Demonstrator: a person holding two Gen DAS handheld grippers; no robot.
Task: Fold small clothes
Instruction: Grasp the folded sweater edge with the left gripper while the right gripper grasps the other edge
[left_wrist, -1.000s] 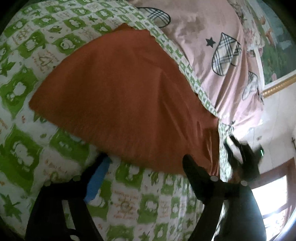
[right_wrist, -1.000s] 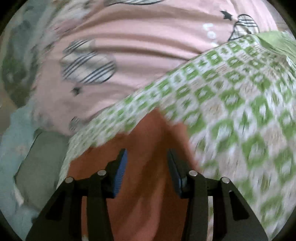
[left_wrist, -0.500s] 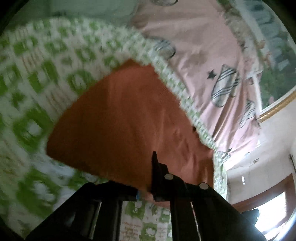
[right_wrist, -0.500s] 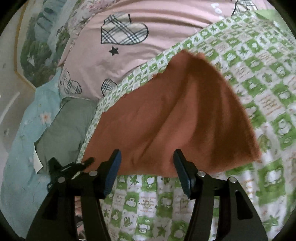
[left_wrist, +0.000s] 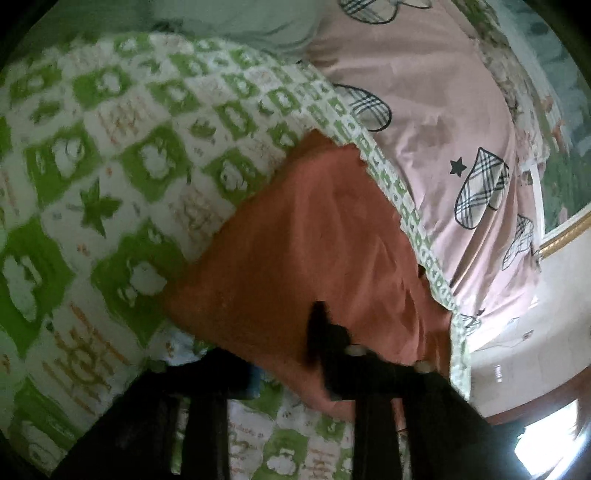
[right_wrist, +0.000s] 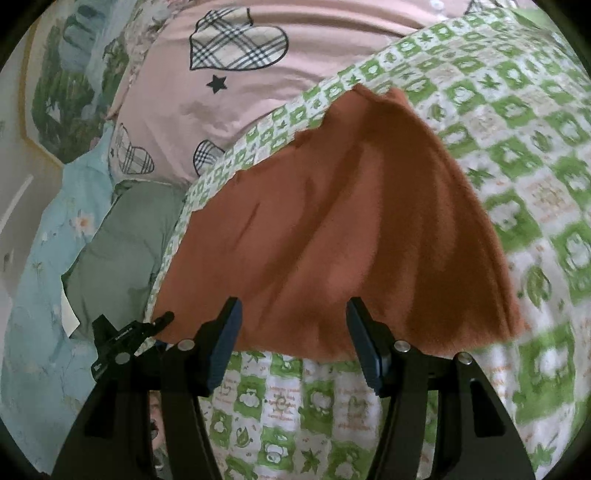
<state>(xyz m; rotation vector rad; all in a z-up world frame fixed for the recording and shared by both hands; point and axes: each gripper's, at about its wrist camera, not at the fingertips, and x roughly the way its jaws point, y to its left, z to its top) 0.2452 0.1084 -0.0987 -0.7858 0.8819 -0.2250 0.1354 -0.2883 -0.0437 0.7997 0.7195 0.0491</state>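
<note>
An orange garment (right_wrist: 332, 236) is spread flat on a green-and-white checked blanket (right_wrist: 535, 155), with its far corner near the blanket's far edge, where a pink sheet with plaid hearts (right_wrist: 229, 74) begins. Some folds are seen running across the cloth.

The right gripper (right_wrist: 293, 345) is held wide apart just above the garment's near hem, its blue-padded fingers (right_wrist: 225, 343) on either side of the hem and nothing caught between them.

In the left wrist view the garment (left_wrist: 314, 240) is seen with its near edge lifted off the blanket (left_wrist: 110, 166). The left gripper (left_wrist: 291, 354) is drawn narrow on that near edge, the cloth apparently pinched between the dark fingers (left_wrist: 325, 339), though blur makes the contact hard to confirm. A grey-green cushion (right_wrist: 125, 236) is seen past the blanket's left edge.
</note>
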